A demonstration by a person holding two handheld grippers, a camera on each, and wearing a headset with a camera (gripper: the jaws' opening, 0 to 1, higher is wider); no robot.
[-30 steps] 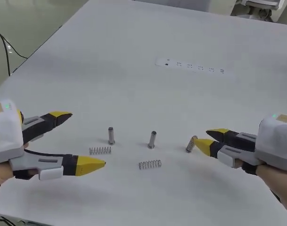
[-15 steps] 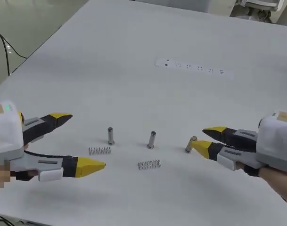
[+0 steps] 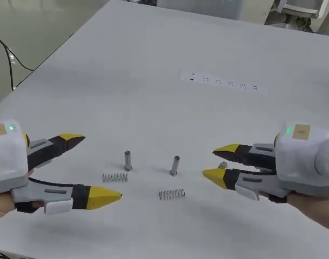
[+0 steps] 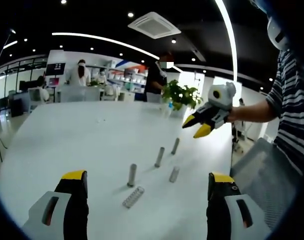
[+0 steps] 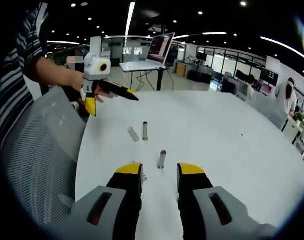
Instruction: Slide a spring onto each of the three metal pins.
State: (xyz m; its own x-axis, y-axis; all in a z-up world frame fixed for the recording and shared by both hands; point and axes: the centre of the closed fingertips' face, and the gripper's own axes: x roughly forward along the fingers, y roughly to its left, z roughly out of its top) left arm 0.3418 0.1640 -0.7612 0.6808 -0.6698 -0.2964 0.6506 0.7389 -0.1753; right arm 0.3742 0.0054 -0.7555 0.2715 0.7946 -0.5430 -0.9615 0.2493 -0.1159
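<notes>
Three metal pins [image 3: 175, 165] (one by the right gripper's [image 3: 212, 161] spread jaw tips) are found near the bench's [image 3: 153, 65] near edge, two springs [image 3: 115, 177] laid beside them. The left gripper [image 3: 91, 167] is held spread wide.

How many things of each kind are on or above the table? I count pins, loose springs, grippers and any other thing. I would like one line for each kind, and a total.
Pins: 3
Loose springs: 2
Grippers: 2, the left gripper and the right gripper
Power strip: 1
Total: 8
</notes>
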